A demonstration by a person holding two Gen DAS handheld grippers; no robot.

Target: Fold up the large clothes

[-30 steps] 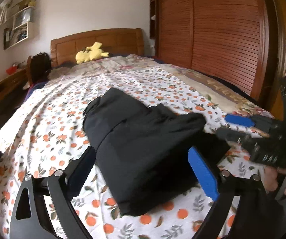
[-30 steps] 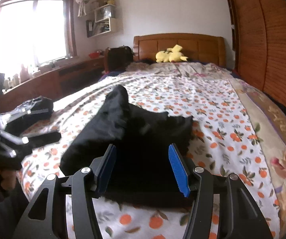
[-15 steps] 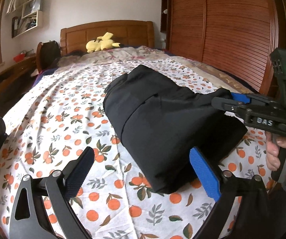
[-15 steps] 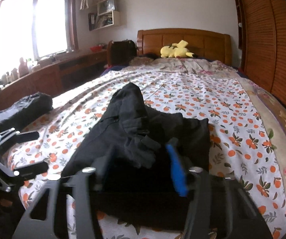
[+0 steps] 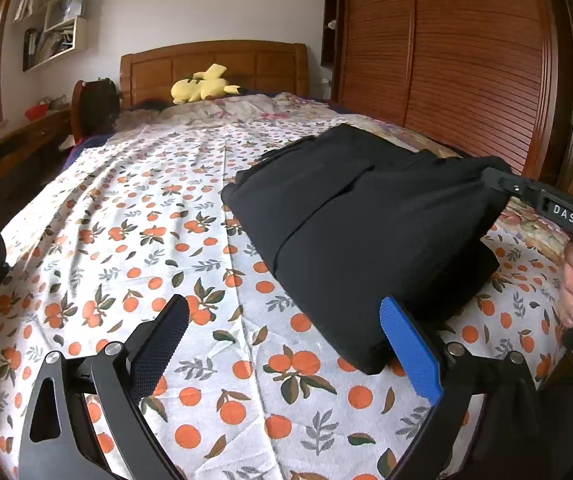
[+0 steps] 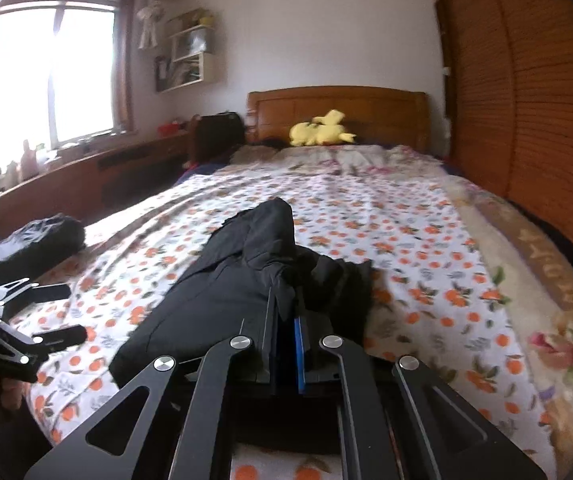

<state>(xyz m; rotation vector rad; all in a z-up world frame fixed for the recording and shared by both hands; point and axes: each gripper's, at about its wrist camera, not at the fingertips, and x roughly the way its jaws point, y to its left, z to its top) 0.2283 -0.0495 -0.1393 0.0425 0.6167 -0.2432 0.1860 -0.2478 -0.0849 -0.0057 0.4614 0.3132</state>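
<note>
A folded black garment (image 5: 362, 232) lies on the bed's orange-print sheet (image 5: 134, 240); it also shows in the right wrist view (image 6: 226, 296). My left gripper (image 5: 286, 344) is open and empty, hovering over the sheet to the garment's near left. My right gripper (image 6: 286, 320) is shut on the garment's near edge, with a fold of black cloth pinched between its jaws. In the left wrist view the right gripper (image 5: 502, 180) enters from the right and lifts the garment's right edge a little.
A yellow plush toy (image 5: 202, 88) lies by the wooden headboard (image 5: 214, 64). A louvred wooden wardrobe (image 5: 466, 60) runs along the bed's right side. Another dark bundle (image 6: 42, 236) sits at the bed's left edge. A low cabinet and window stand on the left.
My right gripper has closed on the garment's near edge and lifted it. My left gripper has drawn back to the left, off the garment, and stays open.
</note>
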